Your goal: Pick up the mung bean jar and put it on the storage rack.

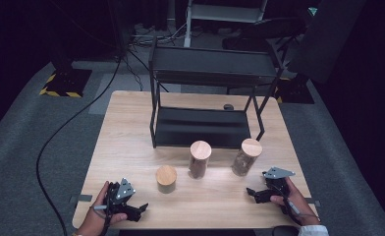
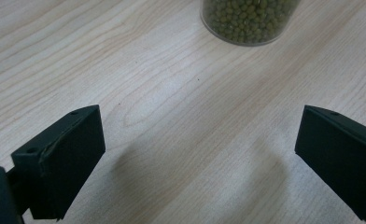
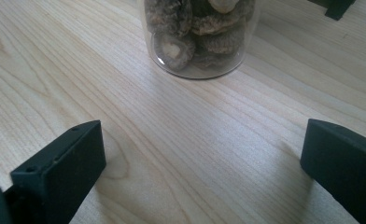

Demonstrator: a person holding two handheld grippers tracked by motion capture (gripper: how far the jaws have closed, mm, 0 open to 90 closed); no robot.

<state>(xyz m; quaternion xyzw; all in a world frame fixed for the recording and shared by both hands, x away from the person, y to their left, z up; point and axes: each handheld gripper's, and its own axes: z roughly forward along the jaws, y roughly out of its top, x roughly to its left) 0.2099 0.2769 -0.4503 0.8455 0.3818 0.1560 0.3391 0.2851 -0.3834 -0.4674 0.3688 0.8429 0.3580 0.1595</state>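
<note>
Three clear jars with wooden lids stand in front of a black rack [image 1: 205, 127]. The short jar [image 1: 166, 178] holds green beans [image 2: 249, 21]. A tall middle jar [image 1: 200, 158] is beside it. The right jar [image 1: 246, 156] holds dried mushrooms [image 3: 197, 35]. My left gripper [image 1: 134, 202] rests near the table's front left edge, open, a short way from the short jar. In the left gripper view its jaws [image 2: 200, 133] stand wide apart over bare wood. My right gripper [image 1: 258, 184] is open just before the right jar, with nothing between its jaws [image 3: 202, 144].
The black two-shelf rack takes up the back half of the wooden table [image 1: 131, 147]; one of its feet [image 3: 337, 7] stands just beyond the mushroom jar. A small dark object [image 1: 228, 106] lies behind the rack. A black cable [image 1: 58, 132] runs over the grey floor at the left.
</note>
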